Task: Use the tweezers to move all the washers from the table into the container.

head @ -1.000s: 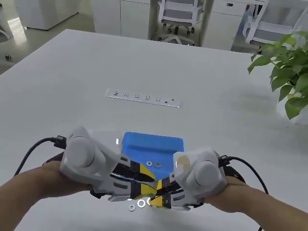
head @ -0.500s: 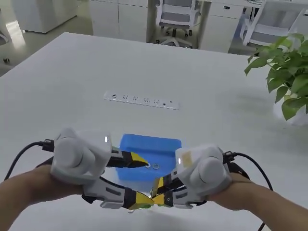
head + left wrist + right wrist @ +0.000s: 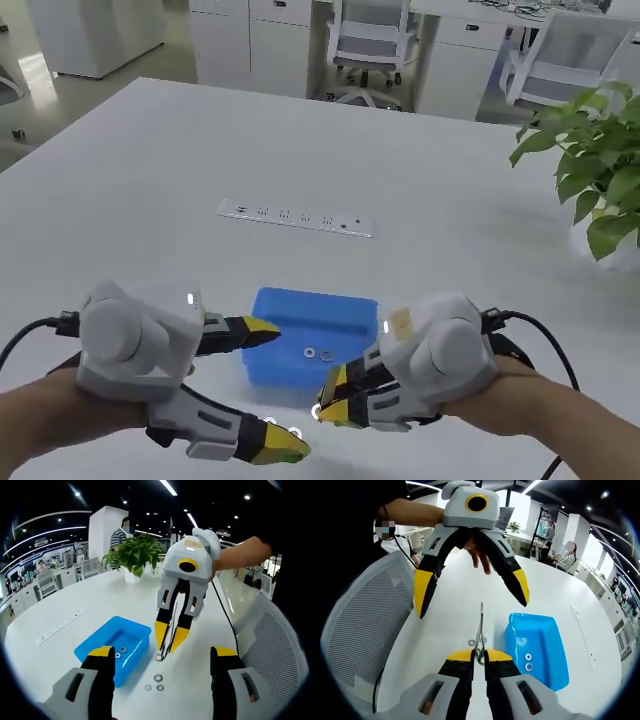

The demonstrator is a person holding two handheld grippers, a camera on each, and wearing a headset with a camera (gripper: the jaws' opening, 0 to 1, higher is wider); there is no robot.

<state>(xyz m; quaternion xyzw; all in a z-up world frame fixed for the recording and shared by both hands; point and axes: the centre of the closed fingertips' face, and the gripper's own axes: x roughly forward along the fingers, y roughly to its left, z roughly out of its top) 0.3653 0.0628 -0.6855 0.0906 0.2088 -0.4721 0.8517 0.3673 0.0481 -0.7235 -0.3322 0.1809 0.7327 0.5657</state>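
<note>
The right gripper [image 3: 479,656] had its jaws clamped on the tweezers [image 3: 480,625], whose tips stood among loose washers [image 3: 158,678] on the table [image 3: 450,200] just beside the blue container [image 3: 545,640]; two more washers lay inside it; the left gripper [image 3: 268,392] held its jaws wide apart.

Bright, even indoor light; crisp head view, warped gripper views.
Ceiling strips [image 3: 192,519] glow overhead; the white surface [image 3: 150,150] carries a mild sheen, with only a soft shadow under the container [image 3: 320,310]. Both gripper views bend strongly toward their edges.
</note>
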